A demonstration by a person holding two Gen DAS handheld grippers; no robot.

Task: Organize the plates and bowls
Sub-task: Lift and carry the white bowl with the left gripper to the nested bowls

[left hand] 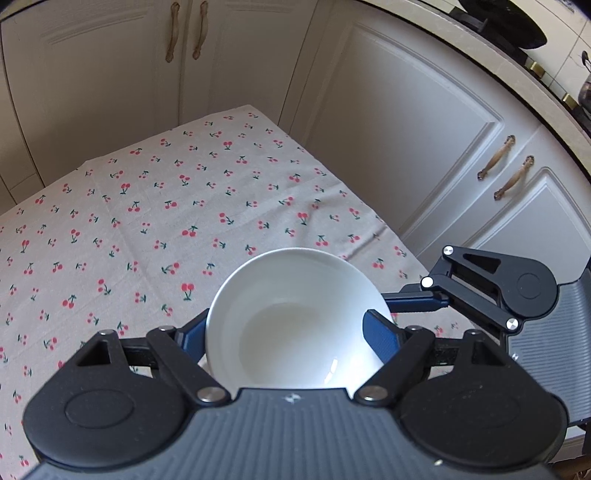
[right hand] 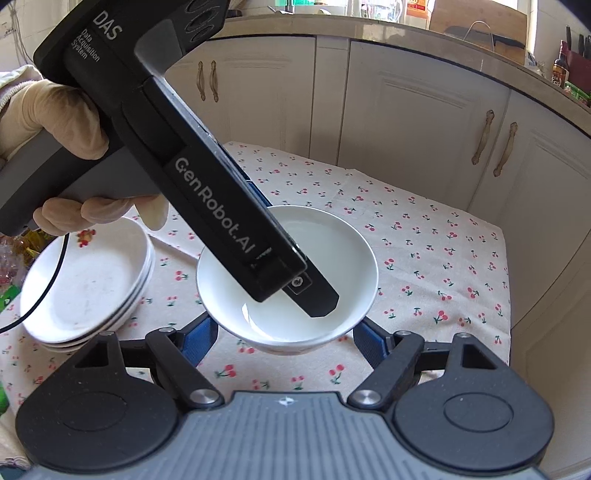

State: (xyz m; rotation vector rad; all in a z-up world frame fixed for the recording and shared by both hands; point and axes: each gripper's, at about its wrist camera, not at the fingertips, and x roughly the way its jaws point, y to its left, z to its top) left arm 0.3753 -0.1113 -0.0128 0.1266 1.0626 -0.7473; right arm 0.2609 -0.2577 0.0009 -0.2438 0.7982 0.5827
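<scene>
**A:** How much open room is there around the bowl (left hand: 295, 295)?

**B:** To its left and beyond it, the cherry-print tablecloth (left hand: 147, 221) lies bare. To the right of the bowl the cloth's edge is close. White cabinet doors (left hand: 406, 129) stand past that edge and behind the far end of the cloth.

**A:** What else is near the bowl?

**B:** In the right wrist view, a stack of plates (right hand: 88, 280) sits to its left, apart from it. A gloved hand (right hand: 55, 118) is above the stack, holding the left tool's handle. Farthest off, a cluttered worktop (right hand: 406, 33) runs above the cabinets.

**A:** And the grippers?

**B:** The bowl appears clear of the cloth. The left gripper (left hand: 291, 328) is partly open, clamped across the bowl with one finger inside it and the other outside. The right gripper (right hand: 284, 332) is also partly open. Its blue pads meet the bowl's outer wall on either side, low down.
</scene>
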